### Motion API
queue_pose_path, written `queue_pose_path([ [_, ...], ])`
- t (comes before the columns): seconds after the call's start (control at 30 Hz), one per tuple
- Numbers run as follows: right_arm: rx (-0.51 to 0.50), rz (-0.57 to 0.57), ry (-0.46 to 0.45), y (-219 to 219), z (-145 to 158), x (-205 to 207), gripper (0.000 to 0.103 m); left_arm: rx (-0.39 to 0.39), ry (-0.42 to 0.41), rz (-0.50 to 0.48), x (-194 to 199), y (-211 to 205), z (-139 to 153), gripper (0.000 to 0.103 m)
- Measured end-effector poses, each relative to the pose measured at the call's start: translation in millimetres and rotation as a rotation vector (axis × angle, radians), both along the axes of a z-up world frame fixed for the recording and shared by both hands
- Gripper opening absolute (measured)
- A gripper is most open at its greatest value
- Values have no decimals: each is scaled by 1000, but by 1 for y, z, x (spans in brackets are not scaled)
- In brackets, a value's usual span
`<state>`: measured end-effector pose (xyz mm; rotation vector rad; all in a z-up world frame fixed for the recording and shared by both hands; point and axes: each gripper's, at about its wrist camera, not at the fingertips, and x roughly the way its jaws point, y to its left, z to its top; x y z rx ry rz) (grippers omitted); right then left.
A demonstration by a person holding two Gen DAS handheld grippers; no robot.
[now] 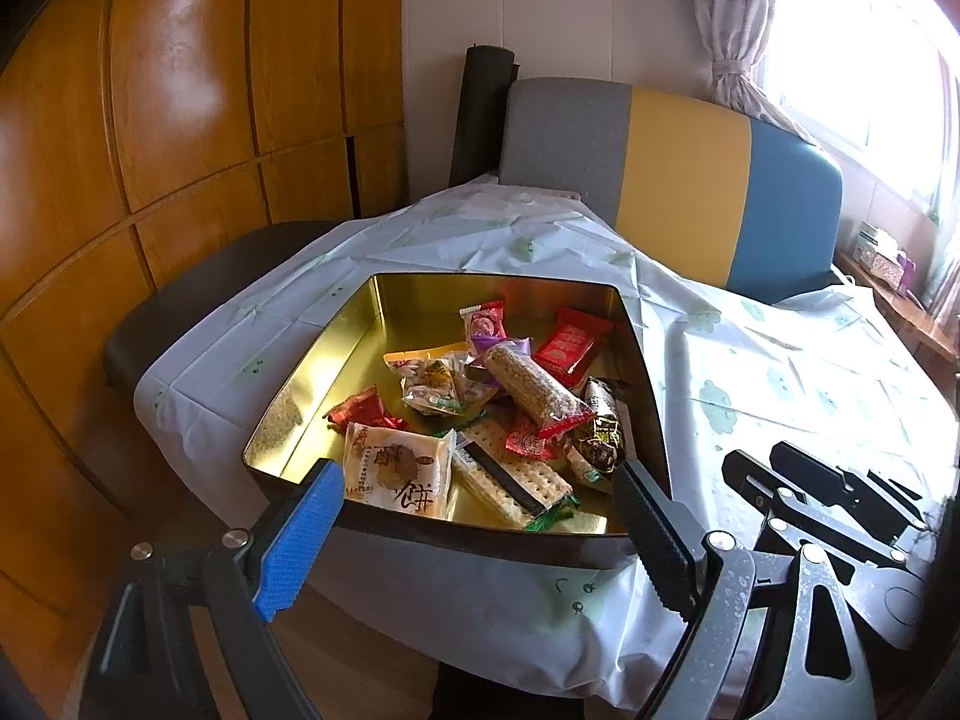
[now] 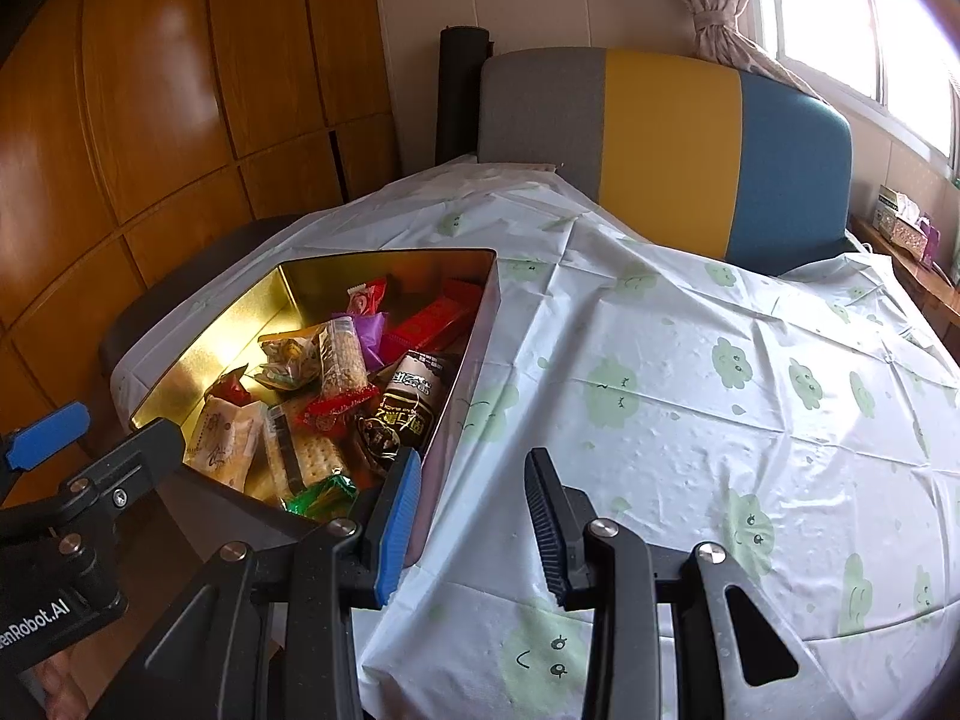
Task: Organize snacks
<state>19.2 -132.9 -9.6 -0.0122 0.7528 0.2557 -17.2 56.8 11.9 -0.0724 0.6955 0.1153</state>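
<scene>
I count one gold-lined tin (image 1: 312,360) on the bench (image 2: 660,372), holding roughly a dozen wrapped snacks (image 1: 528,390). My left hand-held gripper (image 1: 480,495) hangs at the tin's near rim, jaws spread wide, empty. Only the right view shows the bench's bare right half; there my right hand-held gripper (image 2: 474,474) points down, jaws partly apart, holding nothing.

A tricolour chair back (image 2: 672,150) stands behind the cloud-print tablecloth (image 2: 690,396), beside wooden cabinets (image 1: 180,120).
</scene>
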Motion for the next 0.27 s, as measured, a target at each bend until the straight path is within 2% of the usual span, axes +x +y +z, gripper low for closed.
queue_pose_path([
  [0.27,10,-6,11,-5,-2,2,36,-4,-25,22,-1,7,1,91],
])
